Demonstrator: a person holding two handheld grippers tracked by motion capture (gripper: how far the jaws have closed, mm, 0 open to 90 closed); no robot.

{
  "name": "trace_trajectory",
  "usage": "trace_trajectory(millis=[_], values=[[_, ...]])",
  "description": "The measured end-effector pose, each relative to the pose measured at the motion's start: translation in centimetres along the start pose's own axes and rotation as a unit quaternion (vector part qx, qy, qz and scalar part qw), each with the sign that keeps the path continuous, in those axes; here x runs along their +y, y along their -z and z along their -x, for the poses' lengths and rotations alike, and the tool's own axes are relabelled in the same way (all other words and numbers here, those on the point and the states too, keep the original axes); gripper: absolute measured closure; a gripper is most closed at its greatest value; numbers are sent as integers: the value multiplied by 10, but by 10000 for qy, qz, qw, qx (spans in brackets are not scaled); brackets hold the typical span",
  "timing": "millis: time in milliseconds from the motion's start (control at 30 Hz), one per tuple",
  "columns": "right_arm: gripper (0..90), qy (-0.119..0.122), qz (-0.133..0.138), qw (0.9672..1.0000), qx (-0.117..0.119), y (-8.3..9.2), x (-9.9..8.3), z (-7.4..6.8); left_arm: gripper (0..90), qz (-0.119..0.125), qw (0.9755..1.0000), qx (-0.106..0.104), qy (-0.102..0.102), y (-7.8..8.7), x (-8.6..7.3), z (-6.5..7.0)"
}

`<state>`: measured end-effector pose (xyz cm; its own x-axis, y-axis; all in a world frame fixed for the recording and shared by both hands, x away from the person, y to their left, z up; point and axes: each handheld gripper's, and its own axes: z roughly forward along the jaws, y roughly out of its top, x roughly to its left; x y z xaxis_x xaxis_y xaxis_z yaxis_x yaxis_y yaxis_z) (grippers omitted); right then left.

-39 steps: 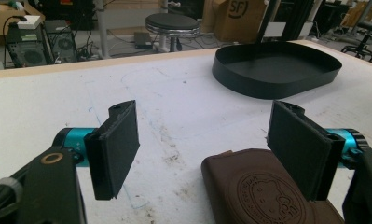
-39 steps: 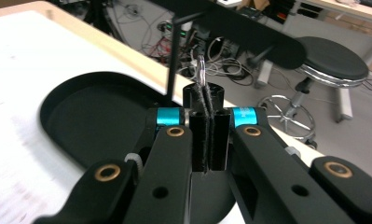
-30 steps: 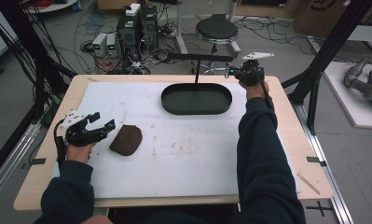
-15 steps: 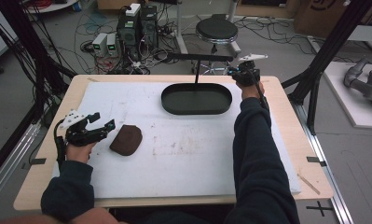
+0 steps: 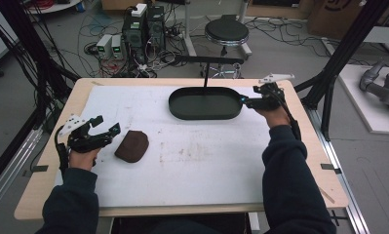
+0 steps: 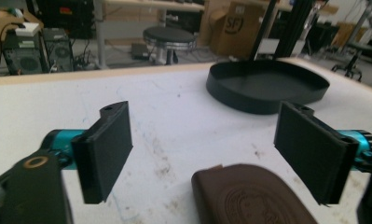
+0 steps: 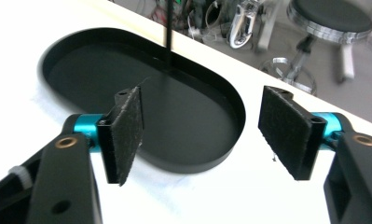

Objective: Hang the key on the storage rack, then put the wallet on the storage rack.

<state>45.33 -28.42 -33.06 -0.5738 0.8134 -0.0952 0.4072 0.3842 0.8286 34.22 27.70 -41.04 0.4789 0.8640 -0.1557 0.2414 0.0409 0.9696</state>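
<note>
1. Oval tray (image 5: 205,103): plain black, no pattern.
2. Pouch (image 5: 132,146), left of and nearer than the tray: dark brown, with an embossed round emblem.
3. Table cover (image 5: 202,156) under the tray: white, marked with brownish stains.
4. Left gripper (image 6: 202,144) and right gripper (image 7: 200,123): black pads, teal fittings.
5. Sleeves (image 5: 289,185): dark navy.

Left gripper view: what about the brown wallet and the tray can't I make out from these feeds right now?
- Brown wallet: near end cut off by the bottom edge of the left gripper view; embossed mark too blurred to read.
- Wallet's underside: hidden in the high view, so contents or clasp unknown.
- Black tray: left gripper view shows its wall, not the floor.
- Right gripper: the high view is too small to show whether it touches the tray rim.
</note>
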Motion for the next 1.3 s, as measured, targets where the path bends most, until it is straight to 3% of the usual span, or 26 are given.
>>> trace_trajectory(millis=[33, 100, 167, 200, 267, 333, 400, 767, 1000, 1200, 1267, 1300], values=[[283, 24, -60, 10000, 29, 15, -11, -7, 180, 6, 10000, -6, -12, 0, 0, 1], [284, -53, 144, 9999, 73, 28, -25, -13, 180, -13, 10000, -46, -8, 0, 0, 1], [284, -56, 159, 9998, 65, 33, -33, -16, 179, -33, 9999, -108, -3, -1, 0, 2], [284, -88, 208, 9997, 69, 40, -49, -21, 180, -42, 9999, -114, -18, -2, 0, 2], [282, -81, 216, 9997, 55, 42, -54, -23, 180, -75, 9999, -135, -29, -2, -1, 2], [216, -90, 284, 9995, -63, 47, -72, -27, 180, -61, 9999, -148, -12, -2, 0, 3], [213, -83, 353, 9992, -165, 49, -79, -30, 179, -48, 9998, -174, -13, -2, 0, 4], [213, -255, 458, 9984, -227, 49, -91, -29, 180, -85, 9994, -336, -4, -5, 3, 8], [213, -254, 457, 9982, -286, 51, -94, -31, 180, -280, 9985, -472, -4, -7, 1, 10], [213, -237, 420, 9984, -294, 47, -93, -30, 180, -733, 9951, -662, 3, -12, -6, 12], [213, -206, 380, 9986, -292, 45, -93, -31, 180, -956, 9925, -763, 51, -15, -9, 14], [213, -206, 380, 9986, -292, 45, -93, -31, 180, -956, 9925, -763, 51, -15, -9, 14]])
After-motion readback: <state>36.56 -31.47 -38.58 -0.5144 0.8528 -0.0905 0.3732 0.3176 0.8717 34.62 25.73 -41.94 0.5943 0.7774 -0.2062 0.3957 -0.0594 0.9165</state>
